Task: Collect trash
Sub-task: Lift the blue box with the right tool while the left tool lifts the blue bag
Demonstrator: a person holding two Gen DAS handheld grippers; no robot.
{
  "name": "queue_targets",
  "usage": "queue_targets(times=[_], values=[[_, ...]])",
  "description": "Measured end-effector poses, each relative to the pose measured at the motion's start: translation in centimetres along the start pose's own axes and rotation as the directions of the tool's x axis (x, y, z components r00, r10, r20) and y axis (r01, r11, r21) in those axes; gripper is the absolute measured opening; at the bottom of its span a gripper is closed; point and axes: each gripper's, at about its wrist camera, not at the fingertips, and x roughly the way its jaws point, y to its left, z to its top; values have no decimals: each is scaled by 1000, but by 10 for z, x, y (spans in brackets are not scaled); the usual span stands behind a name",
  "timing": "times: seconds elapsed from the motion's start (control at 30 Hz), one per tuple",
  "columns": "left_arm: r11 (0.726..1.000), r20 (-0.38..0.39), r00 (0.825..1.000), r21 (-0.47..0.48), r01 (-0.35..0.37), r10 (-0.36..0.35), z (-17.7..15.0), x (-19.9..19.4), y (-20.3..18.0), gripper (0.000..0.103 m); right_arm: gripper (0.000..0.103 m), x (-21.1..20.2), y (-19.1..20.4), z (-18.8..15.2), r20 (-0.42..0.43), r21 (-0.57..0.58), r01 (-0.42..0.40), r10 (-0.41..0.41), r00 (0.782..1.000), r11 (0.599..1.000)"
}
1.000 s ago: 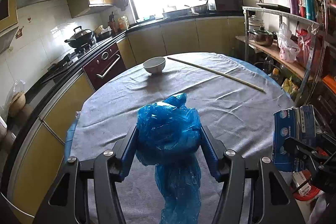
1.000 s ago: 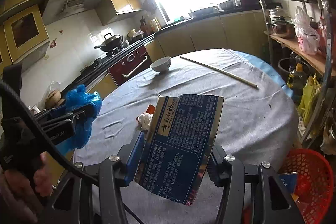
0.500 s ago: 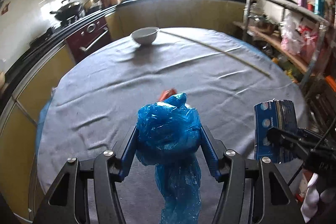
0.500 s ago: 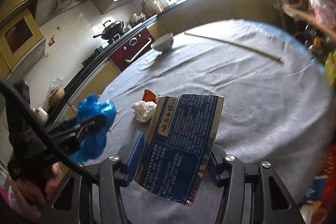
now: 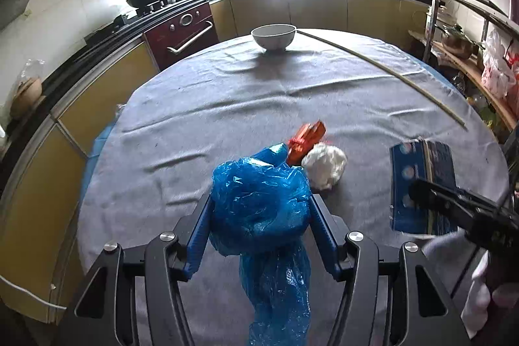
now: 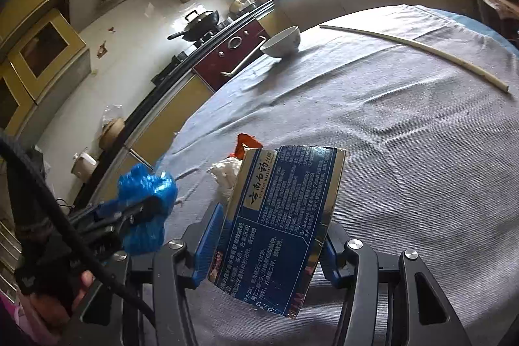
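My left gripper point(image 5: 259, 209) is shut on a crumpled blue plastic bag point(image 5: 259, 206), held above the near edge of the round table point(image 5: 227, 93). My right gripper point(image 6: 269, 226) is shut on a flattened dark blue carton point(image 6: 282, 216) with Chinese print; it also shows in the left wrist view point(image 5: 421, 184). On the grey cloth just beyond the bag lie a white crumpled tissue point(image 5: 324, 166) and an orange wrapper point(image 5: 305, 138). The blue bag in the left gripper shows at the left of the right wrist view point(image 6: 146, 203).
A white bowl point(image 5: 274, 36) stands at the table's far side. A long thin stick point(image 5: 382, 70) lies across the far right. Yellow cabinets, a red oven point(image 5: 185, 31) and a stove with a wok run along the left. A shelf rack point(image 5: 470, 31) stands at the right.
Both grippers have tilted down and moved in over the table, keeping their loads. The tissue and orange wrapper have come into full view ahead of the blue bag.
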Motion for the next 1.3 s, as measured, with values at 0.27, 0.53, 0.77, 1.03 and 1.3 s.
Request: queue_targets(times=[0.27,0.53,0.77,1.03,1.3], values=[[1000,39,999,9,1,-1,-9,-33,5,61,57,-23,24,-14,35,-17,2,-2,999,1000],[999,111,993,36,29,-33,-17,-76,14,61,57,-81,60,-40,114,-25,80,-77,991,996],[999,142,989,-5,35,-34,-22,-88,39,61,57,-89,99,-50,92,-98,131,-122,988,987],[999,111,993,-8,51,-49,-23,-57,66,61,57,-62,122,-52,58,-131,218,-212,976,967],[994,121,987,18,106,-107,-15,-43,69,61,57,-52,137,-48,62,-129,297,-292,955,946]])
